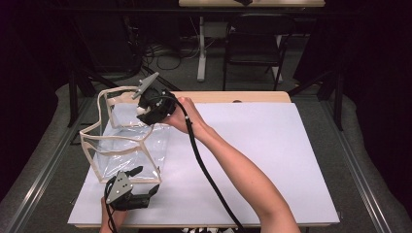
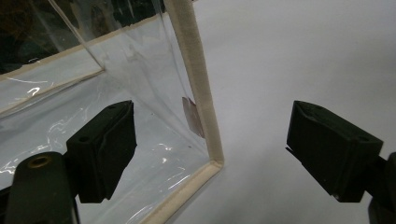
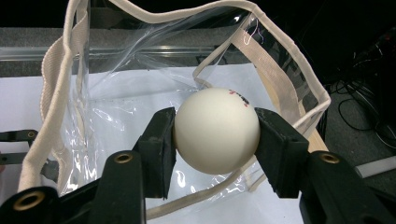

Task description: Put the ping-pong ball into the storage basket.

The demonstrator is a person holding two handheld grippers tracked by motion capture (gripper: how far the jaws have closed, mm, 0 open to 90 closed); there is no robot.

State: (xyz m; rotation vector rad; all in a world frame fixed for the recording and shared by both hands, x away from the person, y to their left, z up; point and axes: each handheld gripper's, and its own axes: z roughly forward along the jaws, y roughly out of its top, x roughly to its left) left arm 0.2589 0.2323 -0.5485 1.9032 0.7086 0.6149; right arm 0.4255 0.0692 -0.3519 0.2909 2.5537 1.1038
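Two black jaws clamp a white ball (image 3: pixel 216 130) right up close in the right gripper view, one pad on each side, a firm grasp with a small red mark showing on the ball's top. Just beyond the ball gapes the clear bag (image 3: pixel 140 107), its cream-trimmed rim curling open ahead of the right gripper (image 3: pixel 215 133). From the high view, that right gripper (image 1: pixel 144 109) hangs over the bag's (image 1: pixel 127 145) far end, ball tucked at its tip.

Down at the near corner, the left gripper (image 1: pixel 137 180) sits released, jaws spread wide with nothing between them; in the left gripper view the bag's corner seam (image 2: pixel 201 102) stands upright between the two pads, touching neither. So the step in hand looks like dropping the ball into the bag. I'd say the next move calls for easing the ball past the floppy rim and down inside before letting go, and the left gripper may need to pinch that corner seam to steady the soft walls, or the bag could sag and the ball roll off.

Underneath it all lies a white sheet (image 1: pixel 252 160) over a wooden table (image 1: pixel 252 96). Beyond the right gripper, the room is dark: a black chair (image 1: pixel 252 43), a table leg (image 1: pixel 201 48), and cables on a grey floor (image 1: pixel 165 53).
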